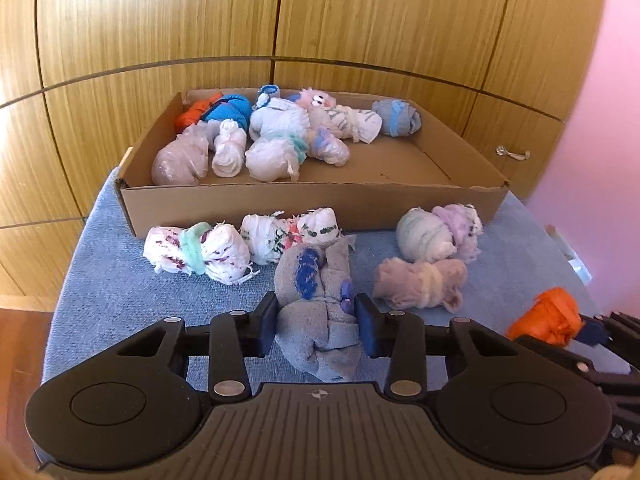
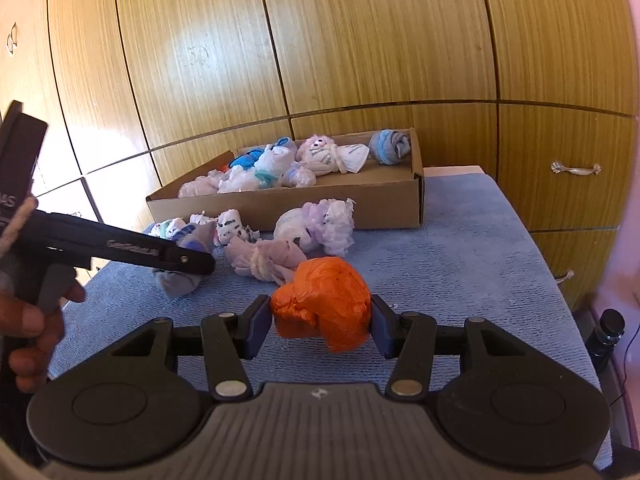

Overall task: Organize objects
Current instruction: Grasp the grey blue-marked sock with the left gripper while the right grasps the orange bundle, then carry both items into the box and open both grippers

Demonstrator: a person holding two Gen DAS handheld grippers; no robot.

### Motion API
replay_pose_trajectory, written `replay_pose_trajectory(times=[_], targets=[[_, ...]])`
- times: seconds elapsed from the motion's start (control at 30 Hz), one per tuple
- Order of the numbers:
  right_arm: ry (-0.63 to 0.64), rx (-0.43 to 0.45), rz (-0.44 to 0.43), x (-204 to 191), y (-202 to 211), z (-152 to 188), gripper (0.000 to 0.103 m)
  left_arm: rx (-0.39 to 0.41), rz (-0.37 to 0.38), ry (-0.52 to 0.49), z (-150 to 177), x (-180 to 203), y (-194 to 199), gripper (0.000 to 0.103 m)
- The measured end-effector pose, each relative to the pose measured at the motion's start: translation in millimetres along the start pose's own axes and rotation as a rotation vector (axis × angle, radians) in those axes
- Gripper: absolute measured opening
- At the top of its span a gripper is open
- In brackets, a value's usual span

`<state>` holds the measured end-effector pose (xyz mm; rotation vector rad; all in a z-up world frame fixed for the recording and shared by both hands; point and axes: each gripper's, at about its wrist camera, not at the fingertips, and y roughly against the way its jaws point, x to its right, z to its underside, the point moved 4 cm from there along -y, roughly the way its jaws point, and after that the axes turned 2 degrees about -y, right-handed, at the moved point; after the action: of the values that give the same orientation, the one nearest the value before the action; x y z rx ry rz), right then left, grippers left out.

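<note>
My left gripper (image 1: 318, 330) is shut on a grey sock bundle (image 1: 312, 280) with a blue patch, its pads pressing both sides of it on the blue towel (image 1: 120, 288). My right gripper (image 2: 322, 320) is shut on an orange bundle (image 2: 324, 292), held just above the towel. The orange bundle (image 1: 546, 316) also shows at the right edge of the left wrist view. A cardboard box (image 1: 312, 200) behind holds several rolled bundles. In front of it lie a white bundle with a green band (image 1: 196, 254), a printed white one (image 1: 288, 232), a striped lilac one (image 1: 436, 234) and a mauve one (image 1: 420, 284).
Wooden cabinet doors stand right behind the box, with a metal handle (image 1: 512, 153) at the right. A person's hand (image 2: 32, 320) holds the left gripper at the left of the right wrist view. A black cylinder (image 2: 608, 332) stands beyond the towel's right edge.
</note>
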<state>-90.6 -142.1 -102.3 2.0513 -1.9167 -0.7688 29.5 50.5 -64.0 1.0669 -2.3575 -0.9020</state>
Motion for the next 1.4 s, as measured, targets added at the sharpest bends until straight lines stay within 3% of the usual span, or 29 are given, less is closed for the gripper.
replay_pose_trajectory(times=[0.33,0.6,0.8,1.1,1.23,1.4], targets=[[0.019,0.036,0.013,16.7,14.3,-30.0,0.048,0.001,0.052,-0.065,-19.7,8.3,23.4,0.047],[0.121,0.092,-0.028,32.4,8.0,-110.8,0.048,0.052,0.097,-0.161,-100.2,26.5,19.4,0.048],[0.231,0.085,-0.048,35.5,-25.2,-168.0,0.048,0.007,0.176,-0.171,-150.6,38.3,-19.8,0.048],[0.378,-0.115,-0.088,40.4,-130.7,-169.0,0.048,-0.11,0.193,-0.196,-156.1,38.7,-117.1,0.048],[0.402,-0.178,-0.102,47.8,-161.0,-168.1,0.048,-0.148,0.186,-0.202,-151.1,37.1,-142.9,0.048],[0.519,-0.267,-0.134,44.1,-182.0,-159.8,0.048,-0.163,0.196,-0.198,-147.8,36.5,-160.9,0.047]])
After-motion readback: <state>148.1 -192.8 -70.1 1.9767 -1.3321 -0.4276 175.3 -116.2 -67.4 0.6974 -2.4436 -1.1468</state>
